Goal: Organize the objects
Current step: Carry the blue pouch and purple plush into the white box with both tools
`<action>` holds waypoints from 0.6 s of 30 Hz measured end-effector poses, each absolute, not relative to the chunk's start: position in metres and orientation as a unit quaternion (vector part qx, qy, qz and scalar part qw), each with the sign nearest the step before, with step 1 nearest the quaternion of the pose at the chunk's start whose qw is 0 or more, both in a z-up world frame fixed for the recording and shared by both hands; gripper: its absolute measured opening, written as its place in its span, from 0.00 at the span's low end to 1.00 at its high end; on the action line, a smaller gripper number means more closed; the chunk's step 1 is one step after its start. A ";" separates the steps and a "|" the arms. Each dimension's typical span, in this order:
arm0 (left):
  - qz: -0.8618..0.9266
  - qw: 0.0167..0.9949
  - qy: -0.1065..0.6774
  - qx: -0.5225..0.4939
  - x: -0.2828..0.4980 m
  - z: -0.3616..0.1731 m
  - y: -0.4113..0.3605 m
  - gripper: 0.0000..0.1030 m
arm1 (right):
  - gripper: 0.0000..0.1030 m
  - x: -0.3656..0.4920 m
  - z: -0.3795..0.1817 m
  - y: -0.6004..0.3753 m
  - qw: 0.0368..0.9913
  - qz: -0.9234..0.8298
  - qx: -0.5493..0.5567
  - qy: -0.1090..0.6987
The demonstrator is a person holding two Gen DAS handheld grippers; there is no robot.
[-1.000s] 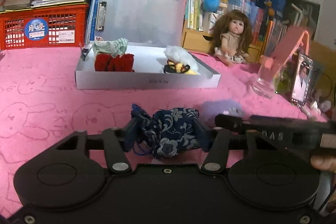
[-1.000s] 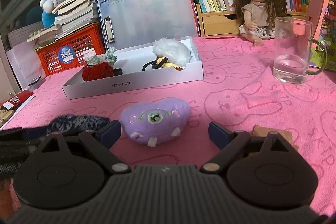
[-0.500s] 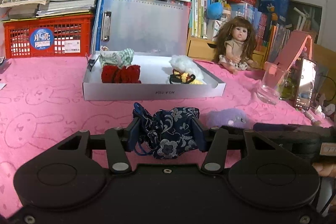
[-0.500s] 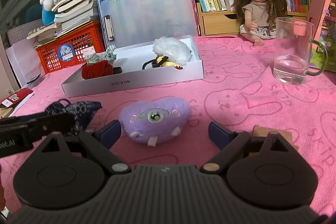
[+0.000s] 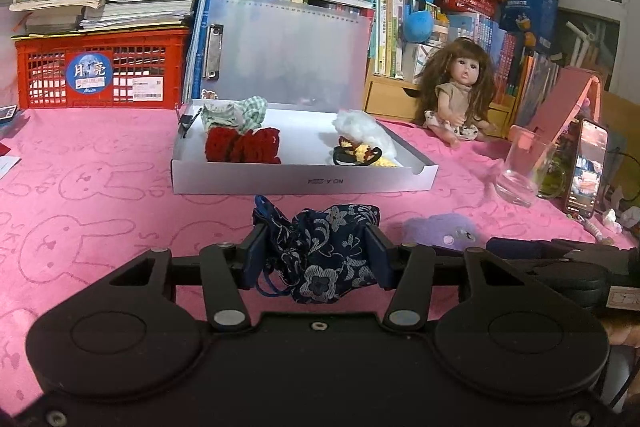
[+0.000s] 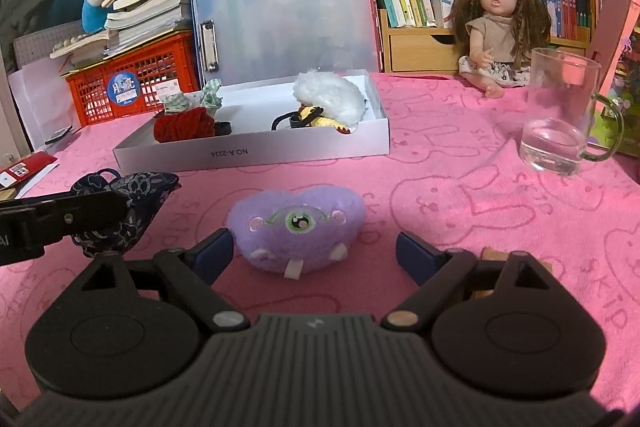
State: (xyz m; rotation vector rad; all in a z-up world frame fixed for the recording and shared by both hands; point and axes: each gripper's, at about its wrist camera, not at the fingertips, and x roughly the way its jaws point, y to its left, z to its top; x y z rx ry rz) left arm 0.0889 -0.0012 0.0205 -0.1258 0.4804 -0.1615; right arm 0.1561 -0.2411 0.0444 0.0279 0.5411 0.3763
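My left gripper [image 5: 316, 253] is shut on a dark blue floral cloth pouch [image 5: 326, 251], held just above the pink cloth; the pouch [image 6: 132, 203] also shows at the left of the right wrist view. A purple plush toy [image 6: 298, 223] lies on the cloth between the fingers of my right gripper [image 6: 314, 251], whose jaws are closing with a gap still on both sides of the toy. Behind stands a white open box [image 5: 304, 181] holding a red knitted piece [image 5: 242, 145], a checked cloth, a white fluffy item [image 5: 362, 127] and hair ties.
A glass mug [image 6: 560, 115] stands at the right, a doll [image 6: 496, 27] sits behind it, and a phone [image 5: 586, 167] leans further right. A red crate [image 5: 100, 71] with stacked books is at the back left. A brown piece [image 6: 490, 255] lies beside my right finger.
The left gripper has lifted the floral pouch off the cloth and brought it a little nearer the box. The right gripper's fingers have come slightly inward around the purple toy.
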 end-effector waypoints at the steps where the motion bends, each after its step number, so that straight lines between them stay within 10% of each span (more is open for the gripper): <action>1: -0.079 0.966 0.238 -0.063 0.089 0.020 0.000 0.48 | 0.85 0.156 0.045 -0.241 0.946 0.187 0.012 0.264; 18: -0.073 0.966 0.238 -0.065 0.092 0.020 0.003 0.48 | 0.56 0.145 0.046 -0.240 0.952 0.200 0.002 0.233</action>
